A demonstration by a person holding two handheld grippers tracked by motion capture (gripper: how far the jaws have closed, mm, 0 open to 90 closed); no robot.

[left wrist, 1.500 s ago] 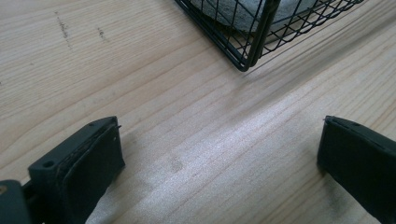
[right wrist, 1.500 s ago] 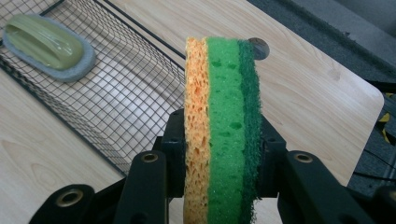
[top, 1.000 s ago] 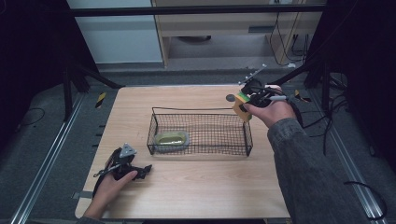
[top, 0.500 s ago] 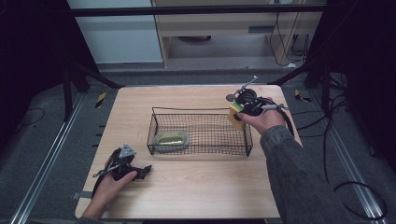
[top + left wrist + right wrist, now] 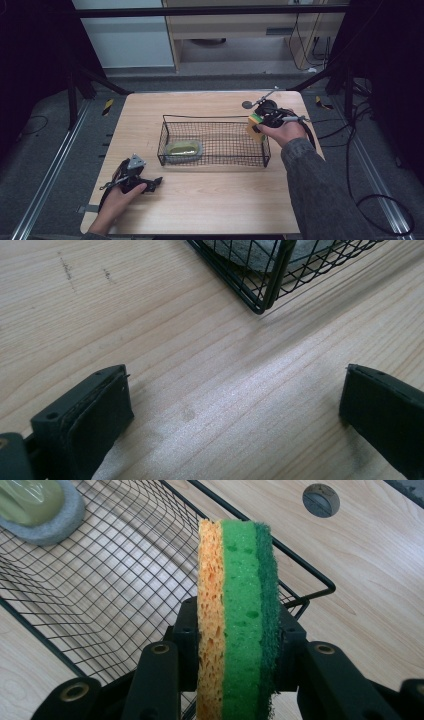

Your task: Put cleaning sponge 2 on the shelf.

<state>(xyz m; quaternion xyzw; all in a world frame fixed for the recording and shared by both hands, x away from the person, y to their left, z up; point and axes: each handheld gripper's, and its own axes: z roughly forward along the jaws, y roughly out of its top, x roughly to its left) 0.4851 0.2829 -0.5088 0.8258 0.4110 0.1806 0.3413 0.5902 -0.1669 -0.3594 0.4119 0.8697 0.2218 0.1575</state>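
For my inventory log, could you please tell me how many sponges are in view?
2: a yellow-and-green sponge clamped in the right gripper above the wire basket's right end, and a grey-rimmed sponge lying inside the basket at its left end. None seems hidden.

The table (image 5: pixel 200 390) is pale wood with a matt grain. The basket (image 5: pixel 125 580) is thin black metal wire. The sponge (image 5: pixel 235 620) looks porous foam, with a rough dark-green scouring face.
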